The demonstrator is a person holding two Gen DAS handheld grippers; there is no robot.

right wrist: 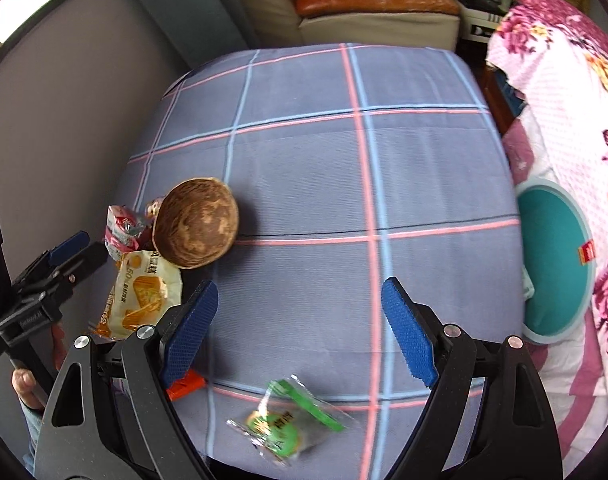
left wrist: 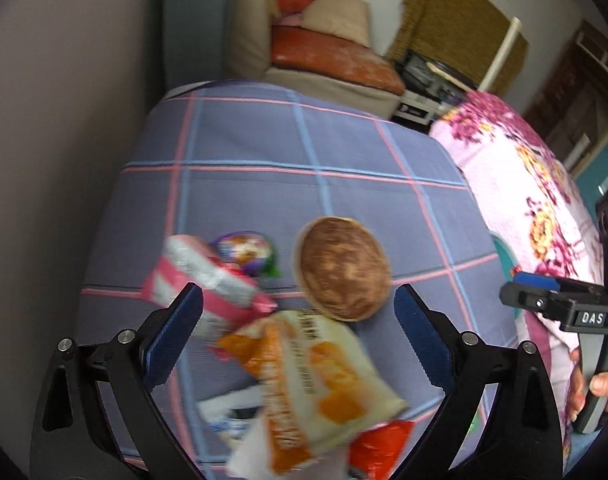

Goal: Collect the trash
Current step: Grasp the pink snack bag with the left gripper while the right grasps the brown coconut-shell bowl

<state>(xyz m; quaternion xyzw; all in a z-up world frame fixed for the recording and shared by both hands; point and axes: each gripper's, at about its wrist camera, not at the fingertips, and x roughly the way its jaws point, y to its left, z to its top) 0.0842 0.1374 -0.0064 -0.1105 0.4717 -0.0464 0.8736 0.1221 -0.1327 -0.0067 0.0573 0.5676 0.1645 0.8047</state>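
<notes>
Hovering low over the bed, the left claw (left wrist: 297, 312) is spread wide with nothing between its blue pads; in the lower middle of the left wrist view an orange and white snack bag (left wrist: 316, 384) lies just under it, so I judge this bag is the thing it aims for. A red wrapper (left wrist: 378, 448) sits at the bottom edge, partly under the bag, and a pink packet (left wrist: 207, 280) lies to the upper left, touching a small purple wrapper (left wrist: 245, 250). A brown bowl (left wrist: 344, 268) stands just beyond the bag, probably the place where the trash should go.

The right claw (right wrist: 299, 316) is also spread and empty. A green wrapper (right wrist: 287, 420) lies alone at the bottom of the right wrist view, well apart from the other trash, near this claw.

Everything rests on a checked sheet (right wrist: 324, 160), purple-grey with pink and blue lines. At the right side a teal round thing (right wrist: 556, 256) lies against a flowered blanket (right wrist: 576, 100). Far at the top stands a sofa (left wrist: 332, 56) with an orange cushion.
</notes>
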